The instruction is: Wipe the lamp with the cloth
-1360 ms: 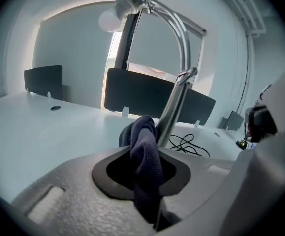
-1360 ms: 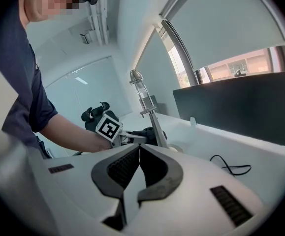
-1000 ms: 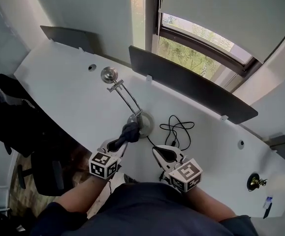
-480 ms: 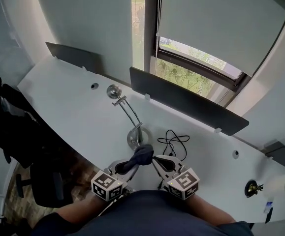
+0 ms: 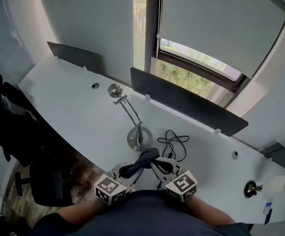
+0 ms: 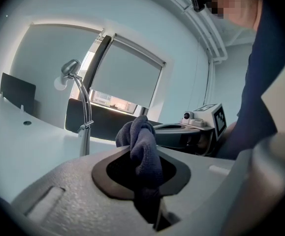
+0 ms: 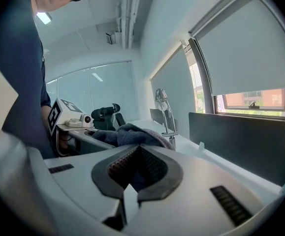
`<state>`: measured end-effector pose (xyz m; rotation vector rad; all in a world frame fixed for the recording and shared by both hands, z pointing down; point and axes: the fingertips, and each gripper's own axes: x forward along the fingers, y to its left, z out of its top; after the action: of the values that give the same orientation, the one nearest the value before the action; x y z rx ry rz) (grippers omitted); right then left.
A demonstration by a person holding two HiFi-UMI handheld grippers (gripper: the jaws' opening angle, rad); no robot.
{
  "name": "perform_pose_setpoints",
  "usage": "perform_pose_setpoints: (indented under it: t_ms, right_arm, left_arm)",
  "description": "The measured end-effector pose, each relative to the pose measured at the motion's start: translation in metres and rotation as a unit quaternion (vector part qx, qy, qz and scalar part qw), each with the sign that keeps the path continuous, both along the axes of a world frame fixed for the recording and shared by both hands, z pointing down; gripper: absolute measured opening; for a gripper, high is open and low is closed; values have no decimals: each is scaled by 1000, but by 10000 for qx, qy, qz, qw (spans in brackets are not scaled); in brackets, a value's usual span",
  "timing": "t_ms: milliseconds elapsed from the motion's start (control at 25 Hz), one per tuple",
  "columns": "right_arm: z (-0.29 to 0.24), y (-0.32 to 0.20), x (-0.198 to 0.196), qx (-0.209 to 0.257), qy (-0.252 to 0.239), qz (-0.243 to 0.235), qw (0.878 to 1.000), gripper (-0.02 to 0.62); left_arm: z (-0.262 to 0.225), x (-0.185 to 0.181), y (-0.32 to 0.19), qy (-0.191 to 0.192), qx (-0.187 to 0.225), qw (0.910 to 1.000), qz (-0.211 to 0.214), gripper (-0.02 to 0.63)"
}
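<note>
- L side, at near desk edge: left gripper [image 5: 127, 172], jaws pressed tight on the dark cloth [image 5: 144, 159]. Thick fold poking up through the jaw gap in left gripper view. Looks like a deep, secure hold.
- Just beyond, a bit L of centre: lamp [image 5: 136, 138], upright on the white desk [image 5: 68, 92]. Round metal base, thin bent stem w/ a joint partway, small head out at the far-L end. Near the cloth but apart from it.
- Lamp handling, as a guess: base prob. heavy enough to stay put. Stem thin, w/ head well out from base, so likely to swing or tip under a sideways shove. Best wiped along the stem w/ light pressure and steadied low by the base. Shiny metal, prob. slippery for bare jaws.
- Centre: cloth bunched into a wad, held up betw. both grippers. Soft, light, limp. Should wrap round a thin stem w/o scratching. Better gripped by a fat fold than a corner, else apt to pull free.
- R side: right gripper [image 5: 161, 165], jaws nearly together, seemingly nipping the cloth's other end, w/ dark fabric visible in the gap in right gripper view.
- Further R: black cable [image 5: 174, 142] looped on desk just beside the base. Possible snag.
</note>
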<state>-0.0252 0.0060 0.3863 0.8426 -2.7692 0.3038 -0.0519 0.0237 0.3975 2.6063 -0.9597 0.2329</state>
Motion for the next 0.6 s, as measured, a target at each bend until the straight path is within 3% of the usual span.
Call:
perform_pose_setpoints:
  t_ms: [600]
  right_arm:
    - [1,7,0,-43,-61,-76,9999,9]
  left_arm:
    - [-4,2,6,-48,138,9999,-23,64]
